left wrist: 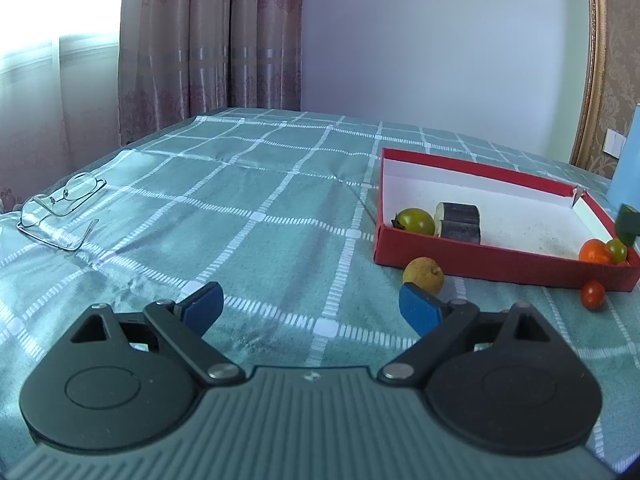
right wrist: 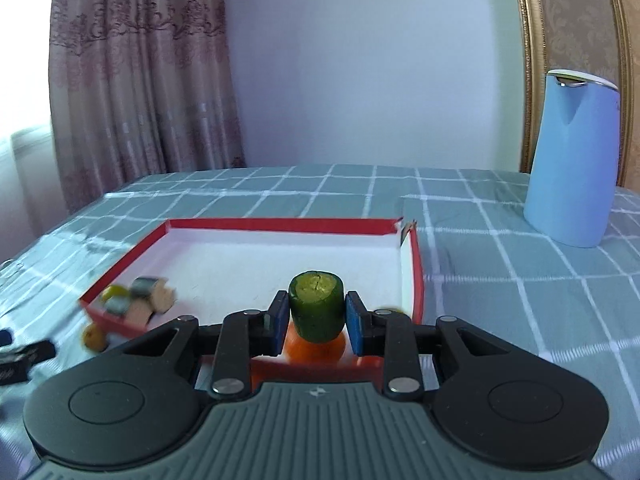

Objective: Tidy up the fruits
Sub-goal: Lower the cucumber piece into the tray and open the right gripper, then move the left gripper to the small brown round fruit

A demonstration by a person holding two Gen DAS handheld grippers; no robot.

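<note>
The short green cucumber chunk with a pale cut top [right wrist: 317, 306] stands upright, clamped by its curved sides between the blue pads of the right claw [right wrist: 317, 312], held above the near edge of the shallow red cardboard box with a white inside [right wrist: 412, 272], with an orange round fruit [right wrist: 316, 350] right under it. It looks firm and light, with a smooth, probably slightly slippery skin; the hold across the middle of its rounded wall seems the right one, since the flat ends give no purchase from the sides.

The left claw [left wrist: 310, 306] is released, pads spread wide with nothing between them, hovering over the green checked cloth on the counter [left wrist: 260, 216].

Counted in the left view: inside the box, one green round tomato [left wrist: 416, 221] and two dark-skinned eggplant pieces [left wrist: 459, 222] touching each other at the near left corner, one orange fruit and one small green tomato [left wrist: 616, 250] at the near right corner. Outside, just beside the front wall, one yellowish pear-like fruit [left wrist: 424, 274] and one small red cherry tomato [left wrist: 593, 294]. One cucumber chunk.

Further off lie one pair of wire-rimmed glasses [left wrist: 60, 208] and, in the right view, one pale blue kettle [right wrist: 570, 160].
</note>
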